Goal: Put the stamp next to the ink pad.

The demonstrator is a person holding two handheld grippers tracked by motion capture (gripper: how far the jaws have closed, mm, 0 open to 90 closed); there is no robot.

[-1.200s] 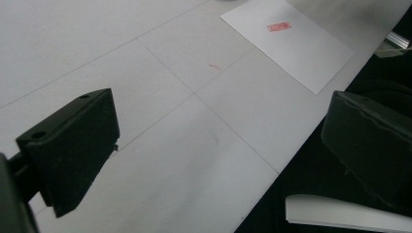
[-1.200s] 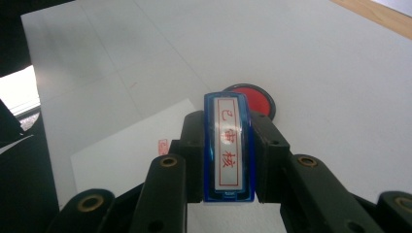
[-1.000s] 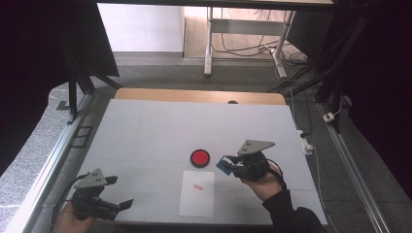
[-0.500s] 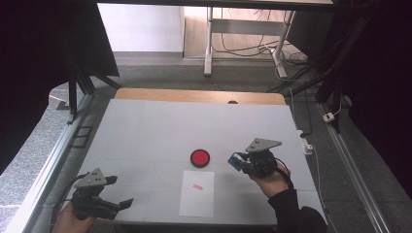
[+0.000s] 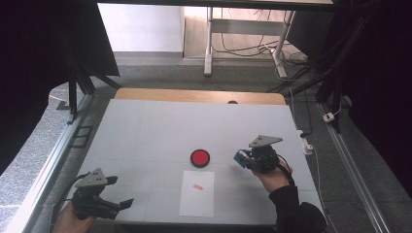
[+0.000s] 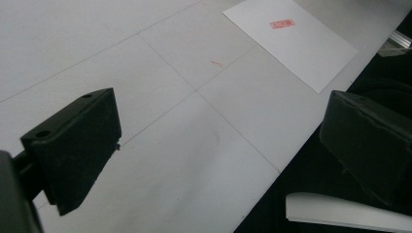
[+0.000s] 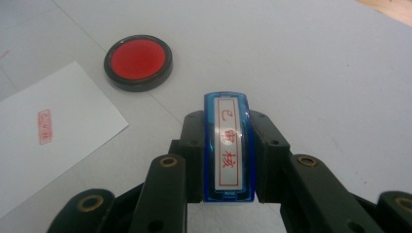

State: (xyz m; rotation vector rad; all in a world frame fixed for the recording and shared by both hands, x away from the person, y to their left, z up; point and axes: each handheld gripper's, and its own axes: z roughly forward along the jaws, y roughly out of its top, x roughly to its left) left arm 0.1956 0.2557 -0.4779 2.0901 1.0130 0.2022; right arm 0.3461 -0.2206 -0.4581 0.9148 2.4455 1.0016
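Since the earlier high-view frames the right gripper (image 5: 241,159) has been carried from just beside the red ink pad (image 5: 200,158) out toward the right of the frame, and a gap of bare table (image 5: 145,131) is now left between the two; the left gripper (image 5: 122,193) is found unmoved at lower left. Left to right in the high view: the left gripper is held low near the table's front edge, jaws spread wide with nothing between them, as confirmed in the left gripper view. The white sheet (image 5: 197,192) lies at lower centre, already bearing one small red imprint (image 5: 197,186). The ink pad sits open just above the sheet's upper edge. Right of centre, the blue stamp (image 7: 229,145) is pinched lengthwise between the right jaws, label upward. The withdrawal is judged to mean stamping is finished and the stamp is being taken aside to be set down.
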